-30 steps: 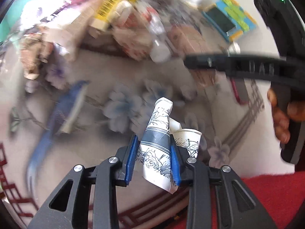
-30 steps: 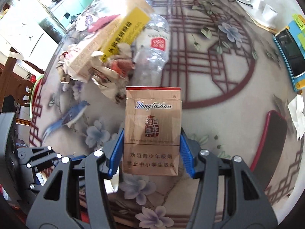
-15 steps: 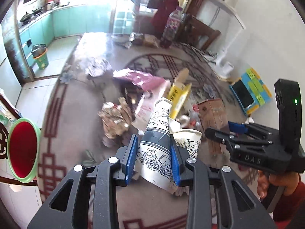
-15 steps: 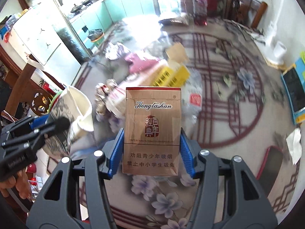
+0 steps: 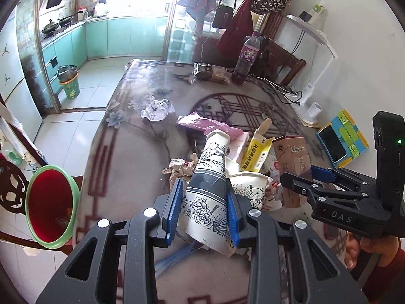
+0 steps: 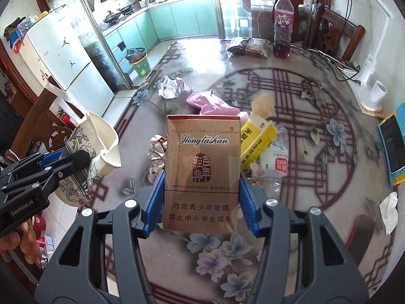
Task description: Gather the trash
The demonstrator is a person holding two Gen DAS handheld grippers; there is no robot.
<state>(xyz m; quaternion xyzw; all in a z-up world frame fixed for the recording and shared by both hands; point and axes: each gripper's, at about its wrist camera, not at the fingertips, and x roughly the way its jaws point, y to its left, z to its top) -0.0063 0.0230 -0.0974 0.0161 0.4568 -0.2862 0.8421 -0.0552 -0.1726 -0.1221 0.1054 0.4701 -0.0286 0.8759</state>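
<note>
My left gripper (image 5: pixel 202 215) is shut on crushed paper cups (image 5: pixel 211 182) with a blue flower print, held above the table. It also shows in the right wrist view (image 6: pixel 76 162) at the left. My right gripper (image 6: pixel 201 202) is shut on a brown cigarette box (image 6: pixel 202 167); it also shows in the left wrist view (image 5: pixel 303 174) at the right. A trash pile lies on the table: a yellow carton (image 6: pixel 255 136), a crushed plastic bottle (image 6: pixel 274 159), a pink wrapper (image 6: pixel 210 103), foil scraps (image 6: pixel 157 152) and crumpled paper (image 6: pixel 172 86). A red bin with a green rim (image 5: pixel 50 205) stands left of the table.
The table (image 6: pixel 329 152) has a floral cover. A purple drink bottle (image 6: pixel 282 20) and a snack bag (image 6: pixel 248 45) stand at the far end. A phone on a blue case (image 6: pixel 392 141), a white tissue (image 6: pixel 388 210), a white cup (image 6: pixel 378 91) and cables lie at the right.
Both grippers have risen and tilted up from the table with their loads. The view now takes in the whole table, the kitchen and the red bin.
</note>
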